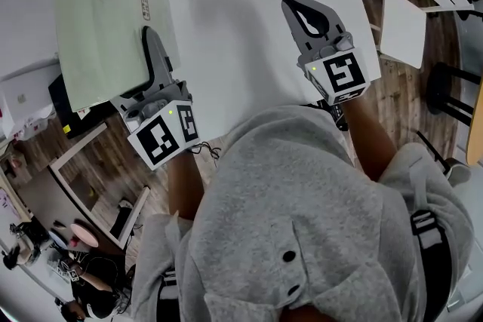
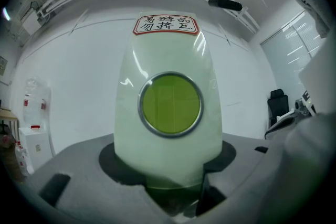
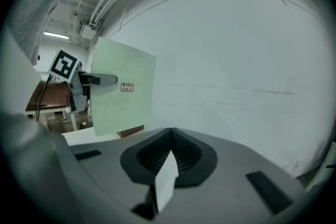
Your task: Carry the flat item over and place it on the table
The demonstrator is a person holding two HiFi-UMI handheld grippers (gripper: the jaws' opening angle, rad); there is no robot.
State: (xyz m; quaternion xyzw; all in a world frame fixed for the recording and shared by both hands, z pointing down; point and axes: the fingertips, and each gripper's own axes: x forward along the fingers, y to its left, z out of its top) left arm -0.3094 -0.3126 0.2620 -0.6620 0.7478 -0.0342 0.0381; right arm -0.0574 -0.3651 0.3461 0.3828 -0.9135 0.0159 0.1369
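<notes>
1. The left gripper point(image 1: 149, 38) is pinching the flat item point(image 1: 106, 19), a pale green sheet, close to its near right corner. One dark jaw lies on top of the sheet. The other jaw is underneath and hidden in the head view.
2. The flat item lies face up and roughly level at the far left of the scene. Its right part overlaps the left side of the white desk point(image 1: 249, 26), and its left part reaches out past the desk's edge. I cannot tell whether it rests on the desk or hangs just above it.
3. A small red-bordered label point(image 1: 144, 5) sits near the sheet's right edge, just beyond the tip of the top jaw.
4. In the left gripper view the sheet fills the middle, with the label at its far end. A round yellow-green patch point(image 2: 170, 105) ringed in silver shows nearer the camera.
5. The right gripper point(image 1: 296, 11) is over the right part of the desk, well apart from the sheet, with its jaws pressed together. Its own view shows the ribbed pads meeting in a single line.
6. A white slip point(image 3: 167, 181) stands at the near base of the right gripper's jaws. I cannot tell whether it is pinched or simply part of the gripper.
7. The person's grey hooded top point(image 1: 302, 222) fills the near part of the head view. Wooden floor point(image 1: 400, 98) shows to the right of the desk, with a small white stand point(image 1: 404, 26) on it.
</notes>
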